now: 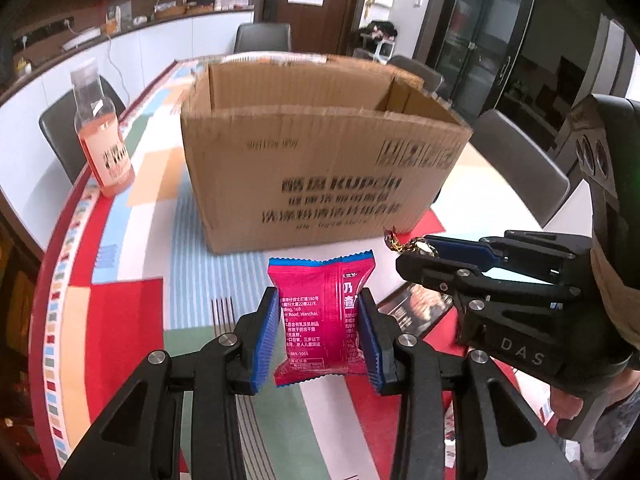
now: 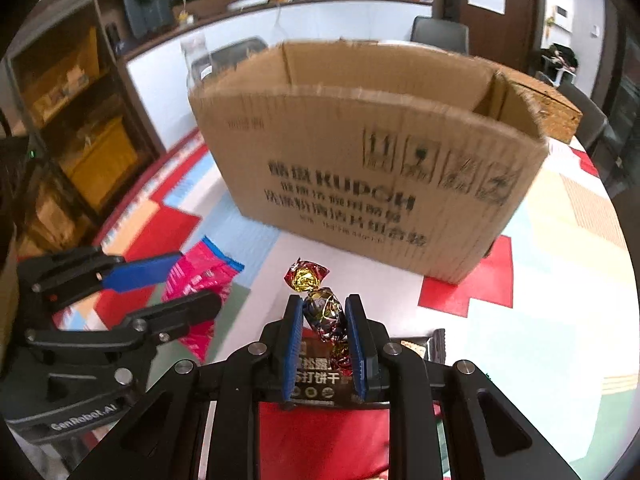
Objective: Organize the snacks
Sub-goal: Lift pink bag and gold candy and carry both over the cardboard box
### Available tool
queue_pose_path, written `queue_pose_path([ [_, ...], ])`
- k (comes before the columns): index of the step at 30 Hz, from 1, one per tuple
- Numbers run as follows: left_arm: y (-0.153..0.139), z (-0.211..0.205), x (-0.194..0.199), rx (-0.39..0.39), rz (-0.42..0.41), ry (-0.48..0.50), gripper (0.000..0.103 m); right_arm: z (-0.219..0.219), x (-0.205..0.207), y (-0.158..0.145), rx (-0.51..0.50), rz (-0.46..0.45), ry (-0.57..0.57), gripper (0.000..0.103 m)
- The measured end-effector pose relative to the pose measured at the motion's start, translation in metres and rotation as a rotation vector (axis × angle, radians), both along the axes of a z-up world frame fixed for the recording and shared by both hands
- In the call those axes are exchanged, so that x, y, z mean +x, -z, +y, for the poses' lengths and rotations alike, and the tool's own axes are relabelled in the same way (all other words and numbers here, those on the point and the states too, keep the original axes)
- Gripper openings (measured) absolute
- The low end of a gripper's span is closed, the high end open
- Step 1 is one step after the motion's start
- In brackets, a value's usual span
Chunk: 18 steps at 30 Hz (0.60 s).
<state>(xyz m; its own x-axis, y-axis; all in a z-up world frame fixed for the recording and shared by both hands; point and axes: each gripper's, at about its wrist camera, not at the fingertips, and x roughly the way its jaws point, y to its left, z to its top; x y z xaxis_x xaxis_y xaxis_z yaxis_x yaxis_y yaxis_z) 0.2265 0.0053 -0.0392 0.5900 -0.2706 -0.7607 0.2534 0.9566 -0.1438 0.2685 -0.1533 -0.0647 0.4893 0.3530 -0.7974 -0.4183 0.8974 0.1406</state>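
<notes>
A: Task items first. Pink snack packet [image 1: 320, 316], crinkled foil, blue serrated strip along the top edge, small white print on the back. It's clamped between the blue pads of the left gripper [image 1: 320, 332], upright, lifted off the tablecloth [image 1: 132, 320].

B: Second one?

A: Foil-wrapped candy [image 2: 324, 312], red and gold, shiny, twisted end sticking up. The right gripper [image 2: 324, 340] is pinched tight on its body, jaws nearly together. From the left wrist view only the twisted tip shows past the fingertips.

B: Where do both sit relative to the box?

A: Both held in front of the cardboard box [image 1: 320, 160], on its near side, below the rim. Box is open at the top, flaps cut or folded in, black printed text and handling icons on the front wall. Motion blur on the print.

B: Grippers to each other?

A: Side by side, close, not touching. The right one comes in from the right edge of the left wrist view.

B: Anything under them?

A: A dark biscuit packet [image 2: 316, 380] lies flat on the table, directly below the candy. Tablecloth is patchwork: red, green, blue stripes, white.

B: Rest of the table?

A: A bottle [image 1: 105, 136] with pink drink, clear cap, stands left of the box, well apart. Grey chairs [image 1: 262, 38] around the table.
</notes>
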Motion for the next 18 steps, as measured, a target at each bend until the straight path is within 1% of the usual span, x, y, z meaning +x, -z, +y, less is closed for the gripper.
queue_pose_path([
  [5,-0.026,-0.001,-0.007,0.001,-0.075,-0.002,0.038,-0.01,-0.008,-0.027,0.035,-0.06,0.029,0.023],
  [11,-0.061,-0.004,-0.013,-0.004,-0.184,-0.01,0.038,-0.018,-0.014,-0.054,0.064,-0.125,0.053,0.023],
  [15,-0.081,-0.006,-0.011,-0.021,-0.238,-0.01,0.038,-0.029,-0.015,-0.076,0.097,-0.171,0.068,0.023],
  [18,-0.093,-0.008,-0.009,-0.023,-0.273,-0.01,0.038,-0.024,-0.013,-0.088,0.111,-0.209,0.079,0.023],
])
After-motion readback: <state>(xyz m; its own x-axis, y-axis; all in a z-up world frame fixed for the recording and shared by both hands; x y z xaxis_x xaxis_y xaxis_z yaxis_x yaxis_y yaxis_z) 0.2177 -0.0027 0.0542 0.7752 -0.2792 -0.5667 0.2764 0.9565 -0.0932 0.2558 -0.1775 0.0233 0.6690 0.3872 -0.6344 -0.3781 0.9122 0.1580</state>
